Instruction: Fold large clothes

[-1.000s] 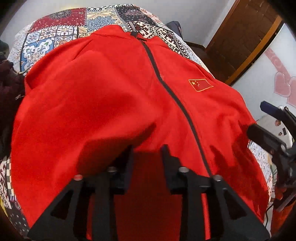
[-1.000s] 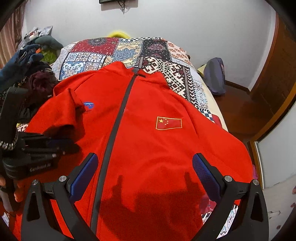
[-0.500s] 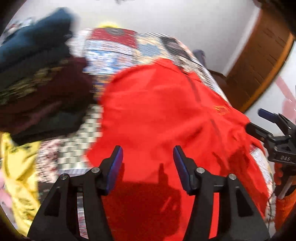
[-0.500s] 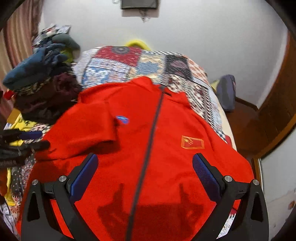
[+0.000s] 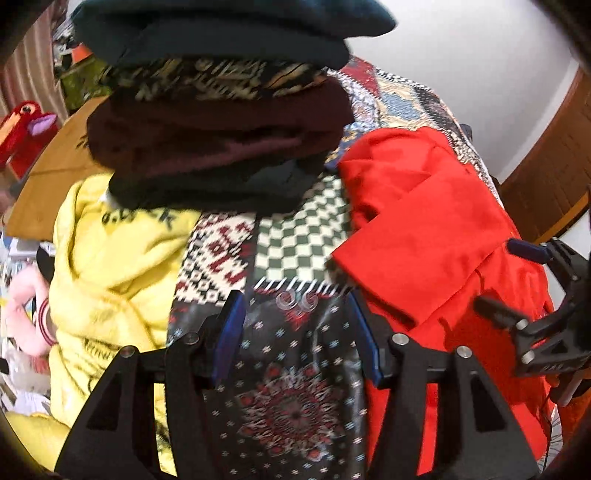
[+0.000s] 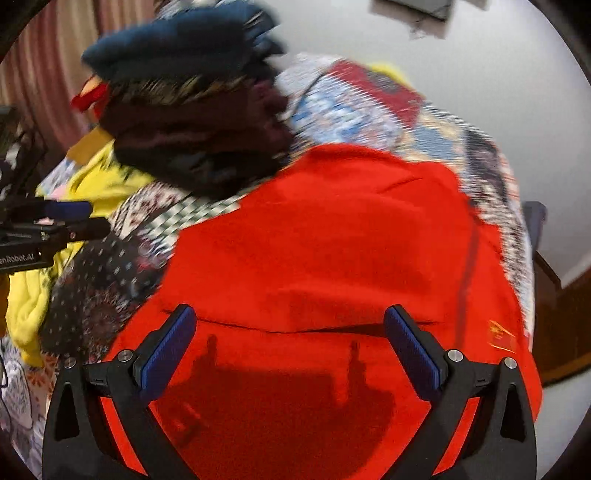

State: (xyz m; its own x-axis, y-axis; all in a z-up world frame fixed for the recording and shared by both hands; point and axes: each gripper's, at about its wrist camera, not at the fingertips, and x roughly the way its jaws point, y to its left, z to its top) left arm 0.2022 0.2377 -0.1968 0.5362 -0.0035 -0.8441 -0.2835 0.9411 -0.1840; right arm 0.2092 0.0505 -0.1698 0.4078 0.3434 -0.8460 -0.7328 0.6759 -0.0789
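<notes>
Red jacket: spread on patchwork bedspread, beneath the right gripper; zipper running away from it, collar at far end; sleeve folded across the chest; right jaws wide, empty; left gripper: earlier over the jacket, now over bare bedspread beside it; jaws part-open, empty, wider than before; stacked clothes ahead.

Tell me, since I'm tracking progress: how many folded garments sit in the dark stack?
4 visible: a teal one on top, a gold-patterned dark one beneath, a maroon one third, a dark one at the bottom. Blur may hide others.
</notes>
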